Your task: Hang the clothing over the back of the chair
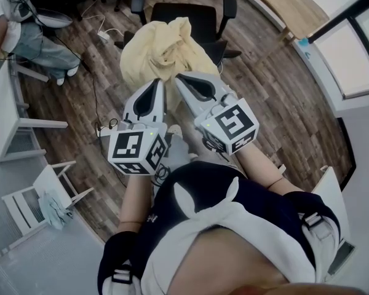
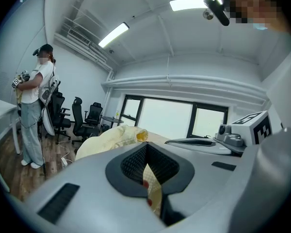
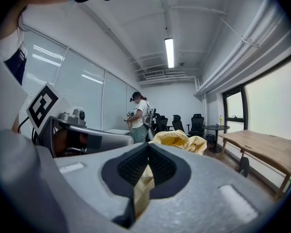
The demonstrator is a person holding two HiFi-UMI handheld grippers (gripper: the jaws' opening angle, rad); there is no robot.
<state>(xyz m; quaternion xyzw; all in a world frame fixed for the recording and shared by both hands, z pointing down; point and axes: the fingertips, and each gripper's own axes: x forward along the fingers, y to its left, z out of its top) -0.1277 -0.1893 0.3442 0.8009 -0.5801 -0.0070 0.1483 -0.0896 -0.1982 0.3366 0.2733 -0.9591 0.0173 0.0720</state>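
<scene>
Here the left tongs (image 1: 156, 83) and right tongs (image 1: 180, 78) each clamp the yellow garment (image 1: 163, 51) near the black chair (image 1: 197, 14).

Everything I see is bright and evenly lit. Long white ceiling strip lights (image 2: 113, 34) glow overhead in both gripper views, and the wide windows (image 2: 167, 118) ahead of my left gripper (image 2: 146, 147) are blown out to flat white. Close to the lens, that gripper and my right gripper (image 3: 148, 148) go soft, as does the strip of pale yellow cloth garment (image 3: 141, 191) pinched in each. Both views bow strongly, with black corners. From my head, the brown wooden floor (image 1: 277, 103) curves at the edges, carries only faint shadows, and looks sharp.
</scene>
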